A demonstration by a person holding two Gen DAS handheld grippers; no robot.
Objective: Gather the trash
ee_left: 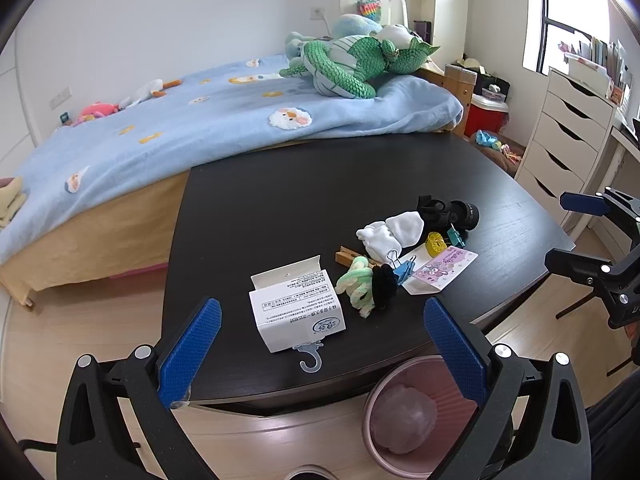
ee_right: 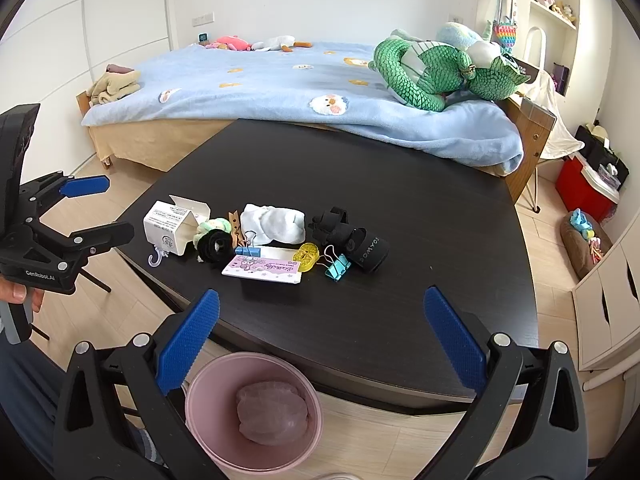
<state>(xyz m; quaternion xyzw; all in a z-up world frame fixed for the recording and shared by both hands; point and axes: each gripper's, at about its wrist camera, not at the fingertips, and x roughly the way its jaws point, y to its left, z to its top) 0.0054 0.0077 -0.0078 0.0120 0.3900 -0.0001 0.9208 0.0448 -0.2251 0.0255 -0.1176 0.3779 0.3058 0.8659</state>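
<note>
- Left wrist view: the left gripper [ee_left: 322, 344] hangs with its blue pads spread wide and nothing between them, above the near edge of the black table [ee_left: 320, 184]; just ahead lies a white cardboard box [ee_left: 296, 308], its flap open and small print on its face, with a clear plastic hook [ee_left: 310, 356] at its near end; right of it sit a green-and-black scrunchie [ee_left: 366, 286], a pink cartoon card [ee_left: 440, 270] and white socks [ee_left: 390, 232]; a pink bin [ee_left: 404, 412] with a crumpled pale bag inside stands on the floor below the table edge.
- Right wrist view: the right gripper [ee_right: 320, 340] is likewise wide apart and empty, directly over the pink bin [ee_right: 208, 428]; the box [ee_right: 172, 228] lies at the table's left end; the card [ee_right: 262, 270] lies nearest, beside a teal binder clip [ee_right: 338, 268] and a black strap [ee_right: 352, 236]; the left gripper [ee_right: 94, 210] appears at the left, held by a hand [ee_right: 20, 296].
</note>
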